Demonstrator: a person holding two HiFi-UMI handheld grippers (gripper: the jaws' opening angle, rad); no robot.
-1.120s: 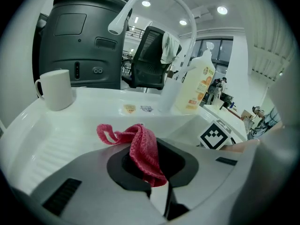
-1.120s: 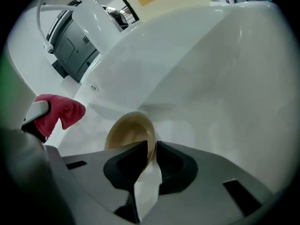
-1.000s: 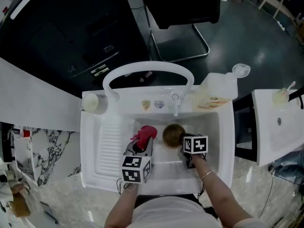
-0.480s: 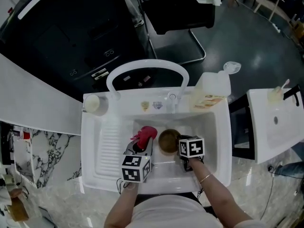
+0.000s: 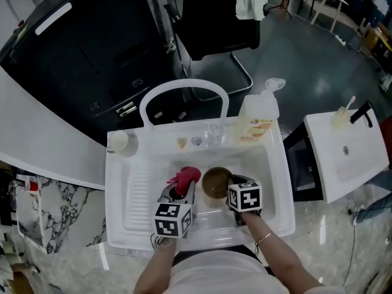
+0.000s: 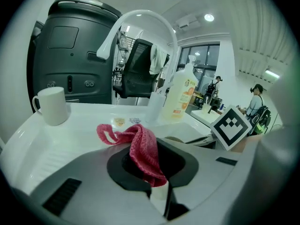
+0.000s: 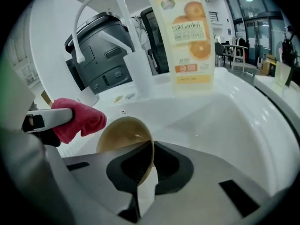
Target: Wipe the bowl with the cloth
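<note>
A brown bowl hangs tilted over the white sink. My right gripper is shut on its rim; its jaws have just been closing on it. In the right gripper view the bowl's edge runs down between the jaws of the right gripper. A red knitted cloth sits just left of the bowl, and my left gripper is shut on it. The left gripper view shows the cloth bunched and draped from the left gripper's closed jaws. The cloth is close beside the bowl, not touching it.
A white arched faucet stands behind the basin. A white mug sits on the back left corner, and an orange-labelled soap bottle at the back right. A ribbed drainboard lies left of the basin.
Both grippers have risen. The right gripper has closed on the bowl's rim and lifted it off the sink floor, tilted. The cloth stays in the left gripper.
</note>
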